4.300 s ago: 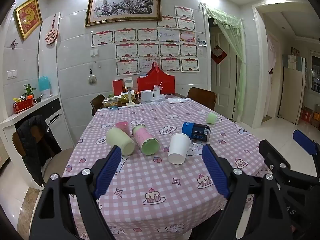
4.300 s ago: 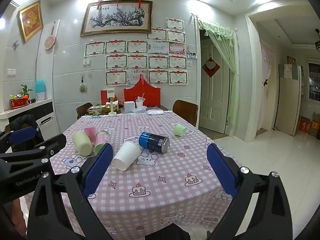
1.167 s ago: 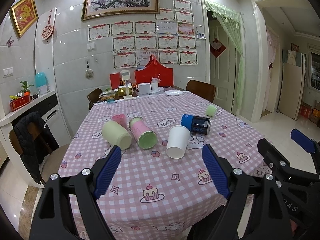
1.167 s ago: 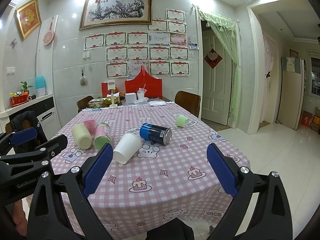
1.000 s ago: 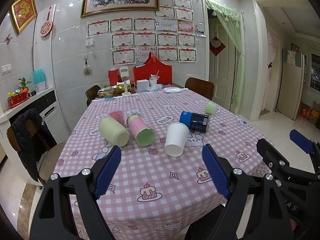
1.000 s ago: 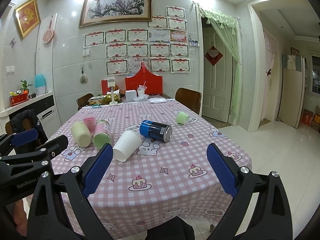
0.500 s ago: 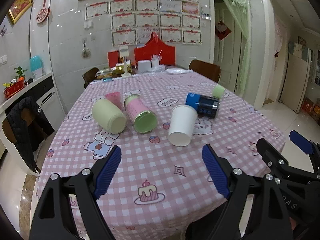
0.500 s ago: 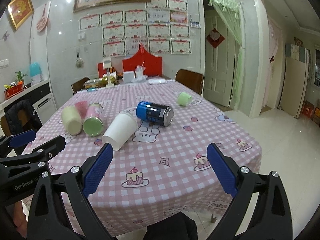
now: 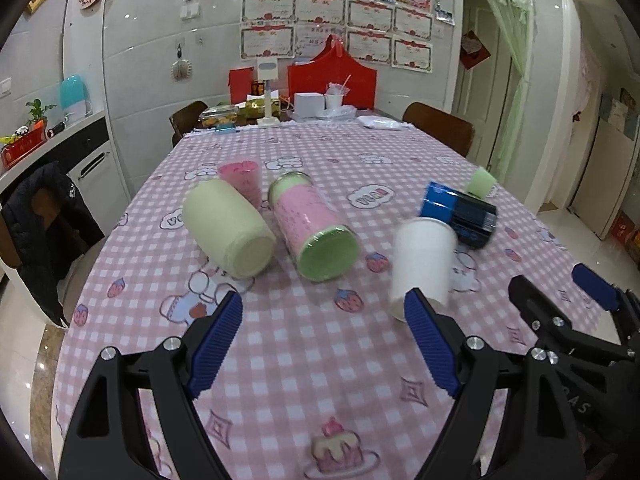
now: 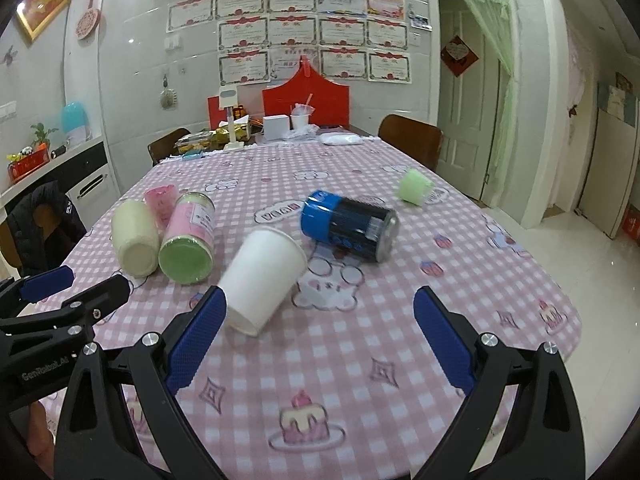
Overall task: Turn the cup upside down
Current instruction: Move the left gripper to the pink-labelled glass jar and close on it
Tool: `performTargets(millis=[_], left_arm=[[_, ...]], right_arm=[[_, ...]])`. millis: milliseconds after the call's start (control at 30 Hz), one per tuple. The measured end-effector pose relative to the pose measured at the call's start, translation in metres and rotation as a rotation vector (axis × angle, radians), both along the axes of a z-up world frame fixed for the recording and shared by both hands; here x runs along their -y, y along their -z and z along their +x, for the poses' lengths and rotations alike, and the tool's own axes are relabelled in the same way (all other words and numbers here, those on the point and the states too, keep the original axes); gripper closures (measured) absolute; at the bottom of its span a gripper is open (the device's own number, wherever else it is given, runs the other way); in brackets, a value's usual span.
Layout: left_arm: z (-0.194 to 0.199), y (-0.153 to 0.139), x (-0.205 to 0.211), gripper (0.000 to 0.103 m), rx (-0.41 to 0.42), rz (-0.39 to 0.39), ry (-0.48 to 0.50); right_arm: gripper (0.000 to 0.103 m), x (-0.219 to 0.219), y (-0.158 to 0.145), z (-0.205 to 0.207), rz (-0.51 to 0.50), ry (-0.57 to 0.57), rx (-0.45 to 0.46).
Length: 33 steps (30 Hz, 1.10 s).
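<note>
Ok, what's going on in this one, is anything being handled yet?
Not yet. A person holds the left gripper and right gripper, both open and empty, above the near end of the checked table. Several cups lie on their sides there; the white paper cup lies closest to both grippers, untouched.

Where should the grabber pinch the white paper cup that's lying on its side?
Probably across the middle of the white paper cup, one finger on each curved side, coming from above. It lies tipped on the pink checked tablecloth, base toward the camera, open rim pointing away. The open right gripper is nearest, and mid-wall should crush less than the rim.
</note>
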<state>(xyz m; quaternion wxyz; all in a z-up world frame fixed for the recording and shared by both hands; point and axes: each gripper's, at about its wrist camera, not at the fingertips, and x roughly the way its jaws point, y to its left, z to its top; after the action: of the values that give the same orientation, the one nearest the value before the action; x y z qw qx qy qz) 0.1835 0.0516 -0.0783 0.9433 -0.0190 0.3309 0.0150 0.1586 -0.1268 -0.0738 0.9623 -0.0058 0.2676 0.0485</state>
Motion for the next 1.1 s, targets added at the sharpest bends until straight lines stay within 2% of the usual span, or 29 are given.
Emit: performTargets(millis=[267, 600, 900, 967, 1100], left_arm=[[0.036, 0.007, -0.034, 0.021, -0.029, -0.042, -0.084], [0.092, 0.002, -0.088, 0.021, -0.093, -0.177, -0.207], [0.138, 0.013, -0.112, 0.021, -0.194, -0.206, -0.297], [0.139, 0.012, -0.112, 0.021, -0.191, -0.214, -0.275], [0.139, -0.001, -0.097, 0.021, -0.158, -0.249, -0.166]], right_arm=[[0.012, -0.015, 0.005, 0.043, -0.005, -0.03, -0.032], [0.012, -0.033, -0.005, 0.092, -0.005, -0.074, -0.031], [0.012, -0.052, -0.007, 0.136, -0.023, -0.123, -0.041], [0.012, -0.053, -0.006, 0.143, -0.021, -0.123, -0.047], [0.012, -0.045, -0.002, 0.154, -0.003, -0.106, -0.063]])
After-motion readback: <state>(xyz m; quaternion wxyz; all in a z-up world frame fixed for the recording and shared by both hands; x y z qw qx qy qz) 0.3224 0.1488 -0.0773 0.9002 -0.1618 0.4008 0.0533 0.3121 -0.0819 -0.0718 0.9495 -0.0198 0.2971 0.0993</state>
